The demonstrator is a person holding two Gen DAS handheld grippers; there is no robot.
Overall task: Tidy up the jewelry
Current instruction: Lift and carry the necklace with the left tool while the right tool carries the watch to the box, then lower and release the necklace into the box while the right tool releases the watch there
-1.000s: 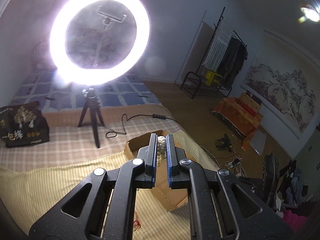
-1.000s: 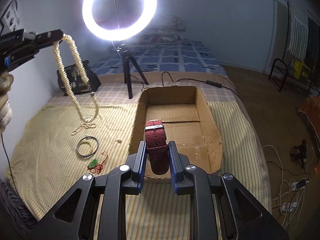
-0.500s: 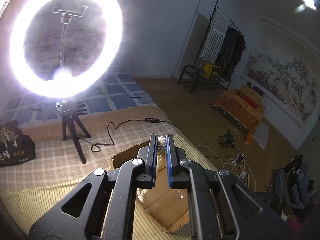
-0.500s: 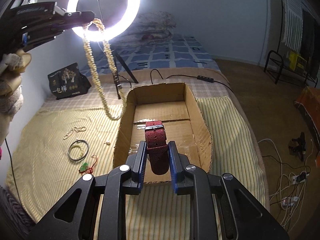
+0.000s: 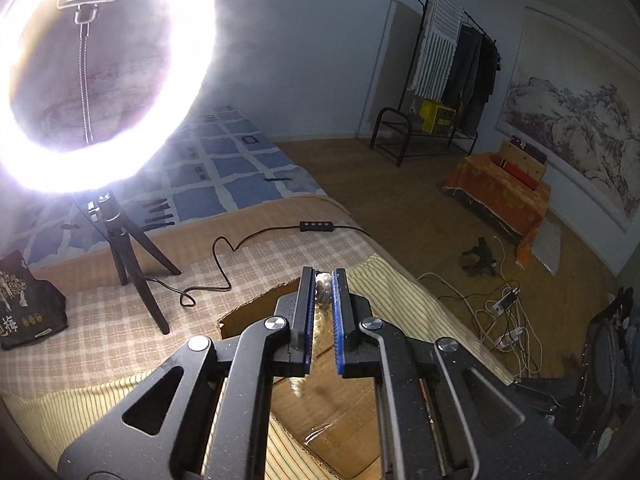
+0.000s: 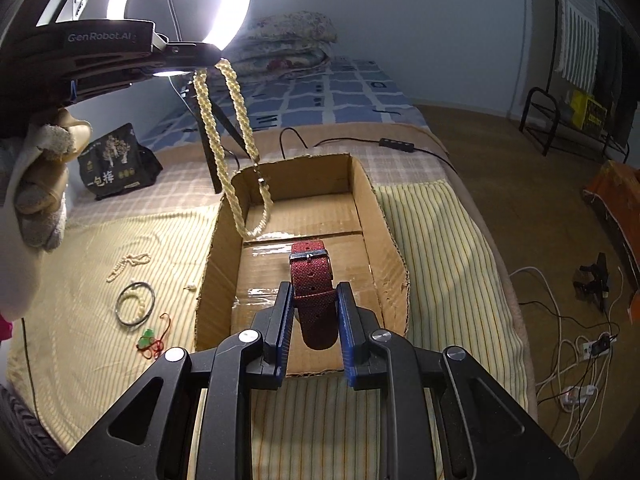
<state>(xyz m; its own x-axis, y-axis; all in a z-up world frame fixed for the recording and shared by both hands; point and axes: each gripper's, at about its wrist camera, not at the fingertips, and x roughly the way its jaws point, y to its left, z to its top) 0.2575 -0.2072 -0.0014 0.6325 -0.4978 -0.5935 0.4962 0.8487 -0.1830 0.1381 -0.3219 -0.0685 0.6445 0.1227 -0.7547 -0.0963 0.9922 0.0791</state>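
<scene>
- Right wrist view: the pearl necklace [image 6: 224,148] hangs as a long doubled loop from the left gripper [image 6: 200,56], its long axis near vertical, its low end dipping inside the far left of the cardboard box [image 6: 384,216]. A second ago that loop hung over the striped cloth, left of the box; now it has come across the box wall, so I judge it ready to be lowered and let go.
- The left gripper's fingers are all but closed, pinching the top of the strand; in the left wrist view the beads [image 5: 323,284] show between the blue pads.
- The red watch strap [image 6: 314,292] sits clamped between the right gripper [image 6: 314,300] fingers, narrowly parted around it. Its long axis runs away from the camera, buckle end far, over the box's near half, as before.
- Left on the striped cloth [image 6: 80,272]: a small bead string [image 6: 128,264], a dark bangle [image 6: 135,308], a green charm on red cord [image 6: 154,338], all outside the box.
- Farther off, the ring light [image 6: 180,12] glares.
</scene>
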